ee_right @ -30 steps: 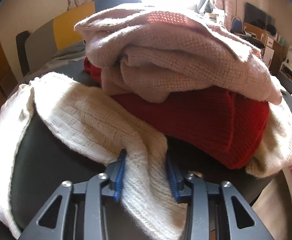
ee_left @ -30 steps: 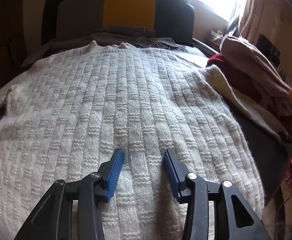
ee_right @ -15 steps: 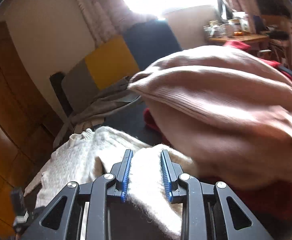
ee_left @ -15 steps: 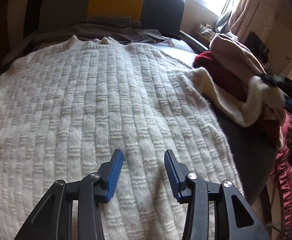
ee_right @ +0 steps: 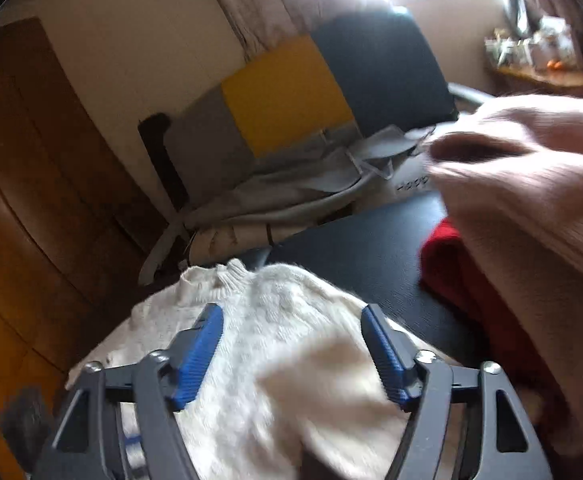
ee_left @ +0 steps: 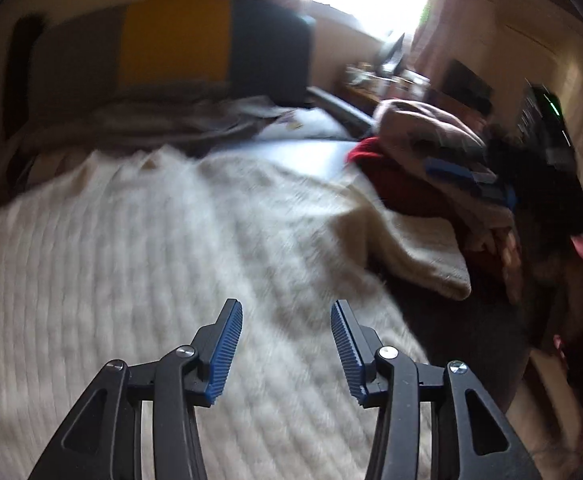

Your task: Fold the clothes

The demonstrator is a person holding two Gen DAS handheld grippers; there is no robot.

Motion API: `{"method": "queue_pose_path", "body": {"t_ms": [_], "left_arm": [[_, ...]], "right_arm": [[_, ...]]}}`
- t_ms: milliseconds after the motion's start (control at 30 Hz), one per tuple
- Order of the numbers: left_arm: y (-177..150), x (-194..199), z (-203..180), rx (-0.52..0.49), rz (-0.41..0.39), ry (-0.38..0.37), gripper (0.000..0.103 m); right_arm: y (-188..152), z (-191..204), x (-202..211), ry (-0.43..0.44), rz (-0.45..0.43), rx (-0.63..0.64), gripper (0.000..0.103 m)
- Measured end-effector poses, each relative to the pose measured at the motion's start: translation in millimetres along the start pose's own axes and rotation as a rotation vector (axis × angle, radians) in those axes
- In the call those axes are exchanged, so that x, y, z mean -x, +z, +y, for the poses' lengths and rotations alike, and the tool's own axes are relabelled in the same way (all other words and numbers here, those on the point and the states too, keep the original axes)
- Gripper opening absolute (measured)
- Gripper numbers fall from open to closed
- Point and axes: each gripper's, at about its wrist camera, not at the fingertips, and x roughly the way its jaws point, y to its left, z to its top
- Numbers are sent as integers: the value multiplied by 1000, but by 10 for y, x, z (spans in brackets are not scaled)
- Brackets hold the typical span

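A cream cable-knit sweater [ee_left: 131, 260] lies spread flat on the dark table [ee_left: 451, 328]. Its right sleeve [ee_left: 419, 252] trails off toward a clothes pile. My left gripper [ee_left: 287, 320] hovers open over the lower body of the sweater, with nothing between its fingers. In the left wrist view my right gripper [ee_left: 467, 178] shows blurred by the pile, its blue pads apart. In the right wrist view the right gripper [ee_right: 293, 340] stands wide open above the cream sweater [ee_right: 291, 392], whose knit lies loose below the jaws.
A pile with a pink knit [ee_right: 531, 184] over a red garment [ee_right: 451, 264] sits on the right of the table [ee_right: 363, 240]. Behind are a grey garment [ee_right: 283, 188] and a grey, yellow and navy panelled backrest [ee_right: 287, 88]. Wooden panelling [ee_right: 31, 160] stands at left.
My right gripper, shut on the sleeve's cuff and lifting it, has opened wide and let it go. The left gripper stayed open and drew back and up over the sweater.
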Motion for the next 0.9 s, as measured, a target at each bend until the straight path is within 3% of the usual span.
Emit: {"method": "queue_pose_path", "body": {"t_ms": [100,200,367,467,567,700,800,900], "left_arm": [[290,-291,13,21,65,-99,47],[562,-659,105,130,130,-198,47],[922,-1128,232,317,223,-353,48],[1064,-1374,159,353,317,-446,48],[1170,-1670,-3,345,474,-521,48],[1329,-1806,-168,228,553,-472,43],[1452,-1876,-280,130,592,-419,20],[1595,-1899,-374,42,607,-374,12]], "right_arm": [[-327,-140,189,-81,24,32,74],[-636,-205,306,-101,81,32,75],[-1040,146,332,-3,116,186,76],[-1163,517,158,45,149,325,76],[-1250,860,-48,73,182,440,81],[-1312,1183,-343,11,199,570,86],[-1343,1383,-500,-36,172,683,92],[-1373,1553,-704,-87,158,795,93]]}}
